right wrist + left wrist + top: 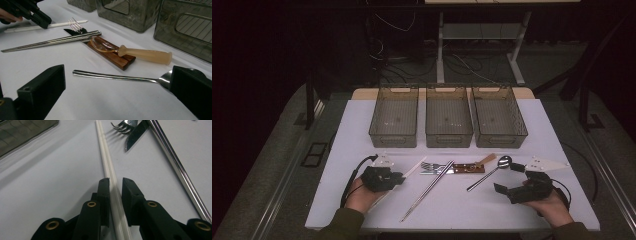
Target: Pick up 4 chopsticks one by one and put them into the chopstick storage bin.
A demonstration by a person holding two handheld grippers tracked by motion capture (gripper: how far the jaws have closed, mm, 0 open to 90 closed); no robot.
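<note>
Left gripper (115, 182) sits at the near-left of the bench (362, 120), jaws narrowed around the white chopsticks (106, 157). The pair runs between the pads; contact on the left pad looks likely, the right pad seems to leave a sliver of gap, so I can't tell if it's a firm clamp. The chopsticks lie flat on the bench, pointing away toward the fork (123, 125) and knife (135, 133). Steel chopsticks (428, 189) lie diagonally just right of them. Right gripper (117, 85) rests near-right, jaws spread wide and holding nothing, with the metal spoon (112, 76) lying between them. Three empty bins (448, 117) line the far side.
</note>
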